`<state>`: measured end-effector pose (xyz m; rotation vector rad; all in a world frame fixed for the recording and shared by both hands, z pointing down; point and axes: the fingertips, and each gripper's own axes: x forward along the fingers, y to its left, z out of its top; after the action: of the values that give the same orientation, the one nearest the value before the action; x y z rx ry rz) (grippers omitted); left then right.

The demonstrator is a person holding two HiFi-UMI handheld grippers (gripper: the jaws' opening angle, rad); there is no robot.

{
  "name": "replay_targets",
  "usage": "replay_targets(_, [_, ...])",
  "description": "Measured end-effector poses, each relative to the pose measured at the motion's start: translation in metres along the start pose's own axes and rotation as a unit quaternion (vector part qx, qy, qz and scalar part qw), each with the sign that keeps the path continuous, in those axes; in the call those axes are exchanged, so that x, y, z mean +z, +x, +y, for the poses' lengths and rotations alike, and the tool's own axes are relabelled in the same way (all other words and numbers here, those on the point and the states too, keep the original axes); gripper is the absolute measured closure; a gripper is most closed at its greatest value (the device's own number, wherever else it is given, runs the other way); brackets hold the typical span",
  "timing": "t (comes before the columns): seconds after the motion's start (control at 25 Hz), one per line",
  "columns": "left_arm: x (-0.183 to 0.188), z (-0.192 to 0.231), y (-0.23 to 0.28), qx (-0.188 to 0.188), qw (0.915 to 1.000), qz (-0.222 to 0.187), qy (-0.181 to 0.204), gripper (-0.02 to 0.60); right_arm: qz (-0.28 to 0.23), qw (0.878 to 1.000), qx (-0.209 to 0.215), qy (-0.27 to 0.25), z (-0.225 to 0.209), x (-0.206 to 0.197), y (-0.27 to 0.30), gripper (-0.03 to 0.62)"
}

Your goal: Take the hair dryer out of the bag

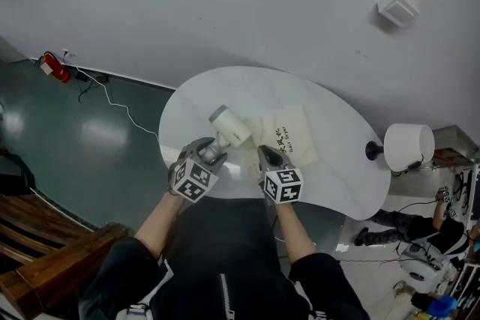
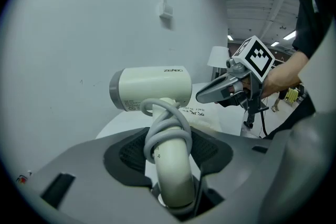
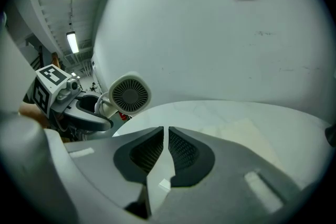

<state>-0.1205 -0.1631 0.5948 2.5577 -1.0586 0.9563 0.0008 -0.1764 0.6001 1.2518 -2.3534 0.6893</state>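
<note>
The cream hair dryer (image 1: pixel 230 127) hangs above the white table (image 1: pixel 247 86), its handle wrapped in its grey cord. My left gripper (image 1: pixel 212 150) is shut on that handle (image 2: pixel 170 165), with the barrel (image 2: pixel 152 87) pointing sideways above the jaws. The flat cream bag (image 1: pixel 289 135) with dark print lies on the table to the right of the dryer, limp and separate from it. My right gripper (image 1: pixel 268 156) hovers over the bag's near edge, its jaws (image 3: pixel 165 136) together with nothing between them. In the right gripper view the dryer's rear grille (image 3: pixel 128 94) shows at the left.
A black-stemmed lamp with a white shade (image 1: pixel 409 146) stands at the table's right end. On the dark floor to the left lie a red object (image 1: pixel 54 67) and a white cable. A wooden bench (image 1: pixel 37 236) is at lower left, and a person (image 1: pixel 420 225) sits at lower right.
</note>
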Motion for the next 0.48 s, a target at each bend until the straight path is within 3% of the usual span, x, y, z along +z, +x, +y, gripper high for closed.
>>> replay_targets(0.48, [0.062,0.024,-0.035,0.043,0.9963,-0.074,-0.009,0.359,-0.109,0.993,-0.02,-0.043,0.025,0.077,-0.04,0.591])
